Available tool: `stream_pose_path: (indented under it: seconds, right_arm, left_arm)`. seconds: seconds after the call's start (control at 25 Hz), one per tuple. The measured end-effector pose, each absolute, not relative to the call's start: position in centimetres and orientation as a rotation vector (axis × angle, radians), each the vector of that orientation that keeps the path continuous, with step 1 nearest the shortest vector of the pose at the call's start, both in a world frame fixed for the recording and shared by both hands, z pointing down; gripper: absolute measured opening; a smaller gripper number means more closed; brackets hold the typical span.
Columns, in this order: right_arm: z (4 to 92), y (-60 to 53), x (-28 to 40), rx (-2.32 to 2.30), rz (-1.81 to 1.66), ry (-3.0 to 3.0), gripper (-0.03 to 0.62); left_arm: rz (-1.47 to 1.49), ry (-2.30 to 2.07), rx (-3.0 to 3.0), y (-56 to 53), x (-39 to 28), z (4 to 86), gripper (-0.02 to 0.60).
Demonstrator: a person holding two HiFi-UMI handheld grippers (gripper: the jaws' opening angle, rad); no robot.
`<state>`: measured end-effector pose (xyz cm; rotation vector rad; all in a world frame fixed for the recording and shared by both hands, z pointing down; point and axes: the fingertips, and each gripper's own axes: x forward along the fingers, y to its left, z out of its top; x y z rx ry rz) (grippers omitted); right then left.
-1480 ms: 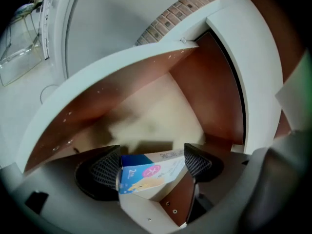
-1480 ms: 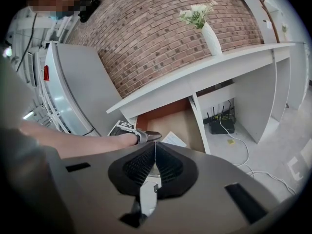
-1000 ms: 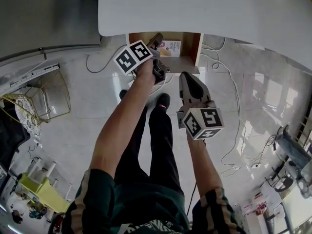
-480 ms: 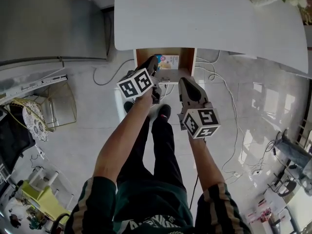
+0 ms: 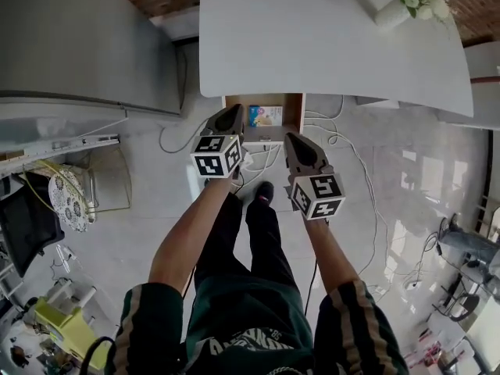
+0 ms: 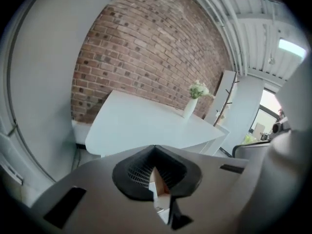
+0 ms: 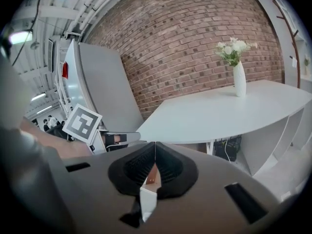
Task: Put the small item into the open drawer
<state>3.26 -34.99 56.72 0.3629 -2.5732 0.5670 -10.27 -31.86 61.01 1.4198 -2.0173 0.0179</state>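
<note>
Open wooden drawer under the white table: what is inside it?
A small blue-and-cream printed packet lies in the wooden drawer. The white tabletop covers its rear, and the left gripper hides its left edge.

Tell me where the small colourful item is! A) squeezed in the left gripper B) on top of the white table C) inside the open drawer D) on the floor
C: the small item lies inside the open drawer under the white table.

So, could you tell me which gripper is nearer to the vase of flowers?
Right. In the head view the right gripper sits below-left of the vase; the left gripper is farther left.
</note>
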Motion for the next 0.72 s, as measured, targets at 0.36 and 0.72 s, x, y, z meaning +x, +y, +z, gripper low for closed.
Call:
stream_pose_path:
  seconds: [0.36, 0.72]
  right_arm:
    - [48.6, -35.7, 1.8, 0.278, 0.354, -2.692, 0.025]
    - [40.8, -36.7, 0.7, 0.272, 0.221, -2.806, 0.025]
  left_arm:
    - [0.218, -2.171, 1.677, -32.2, -9.6, 48.9, 0.015]
    - [0.249, -2.266, 1.725, -30.8, -9.9, 40.5, 0.015]
